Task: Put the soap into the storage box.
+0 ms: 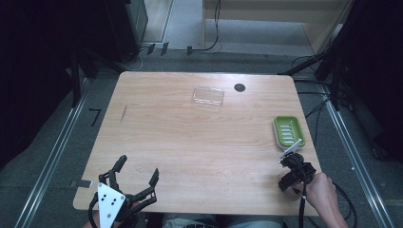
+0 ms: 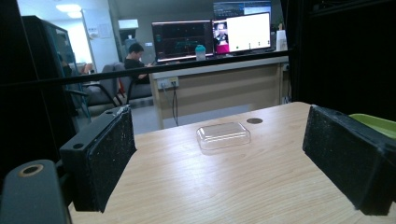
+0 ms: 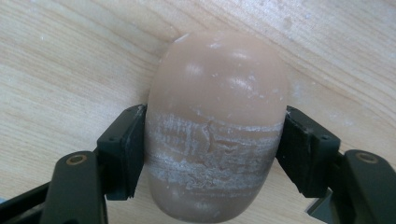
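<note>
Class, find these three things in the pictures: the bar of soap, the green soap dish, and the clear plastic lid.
bar of soap (image 3: pixel 215 126): right gripper view, middle of its scuffed face between the jaws.
green soap dish (image 1: pixel 288 131): high view, ribbed floor of the dish.
clear plastic lid (image 2: pixel 223 135): left gripper view, centre of its top.

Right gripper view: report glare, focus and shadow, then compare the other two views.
Right gripper view: sharp, soft glare on the soap bar. Left gripper view: clear lid fairly sharp, bright monitors behind, near fingers softly blurred. High view: table evenly lit, surroundings dark.
</note>
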A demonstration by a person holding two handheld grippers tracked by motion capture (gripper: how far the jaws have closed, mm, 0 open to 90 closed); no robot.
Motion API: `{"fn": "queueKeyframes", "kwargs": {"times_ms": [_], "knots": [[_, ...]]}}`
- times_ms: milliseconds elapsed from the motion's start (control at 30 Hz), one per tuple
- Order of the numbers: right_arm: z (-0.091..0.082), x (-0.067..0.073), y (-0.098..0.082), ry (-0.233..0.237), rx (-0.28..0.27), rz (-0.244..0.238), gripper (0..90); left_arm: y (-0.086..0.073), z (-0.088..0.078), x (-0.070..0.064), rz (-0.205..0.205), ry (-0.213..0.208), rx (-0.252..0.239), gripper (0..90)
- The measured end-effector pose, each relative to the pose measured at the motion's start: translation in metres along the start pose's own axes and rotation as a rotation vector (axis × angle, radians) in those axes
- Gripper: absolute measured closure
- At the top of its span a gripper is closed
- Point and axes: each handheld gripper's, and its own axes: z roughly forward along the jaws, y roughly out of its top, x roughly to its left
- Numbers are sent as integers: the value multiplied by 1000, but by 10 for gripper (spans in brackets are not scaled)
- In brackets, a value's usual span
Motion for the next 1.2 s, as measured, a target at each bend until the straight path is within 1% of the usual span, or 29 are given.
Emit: {"fn": "queueKeyframes", "kwargs": {"times_ms": [133, 300, 367, 500, 567, 800, 900, 1200], "knots": [[-1, 0, 0, 0, 9, -4, 316, 0, 0, 0, 1, 0, 0, 99], [-4, -2, -1, 1, 3, 5, 318, 0, 0, 0, 1, 0, -1, 99], [-5, -4, -1, 0, 4, -2, 319, 0, 0, 0, 2, 0, -2, 99], [-6, -4, -2, 1, 4, 4, 320, 0, 0, 0, 3, -1, -3, 99], [-7, -4, -2, 1, 5, -3, 321, 0, 0, 0, 2, -1, -4, 99], [-10, -5, -2, -6, 4, -4, 323, 0, 0, 0, 3, 0, -4, 99], [-13, -7, -2, -1, 5, 0, 324, 0, 0, -1, 2, 1, -4, 99], [-15, -9, -3, 3, 8, 5, 327, 0, 0, -1, 9, -3, -3, 99]]}}
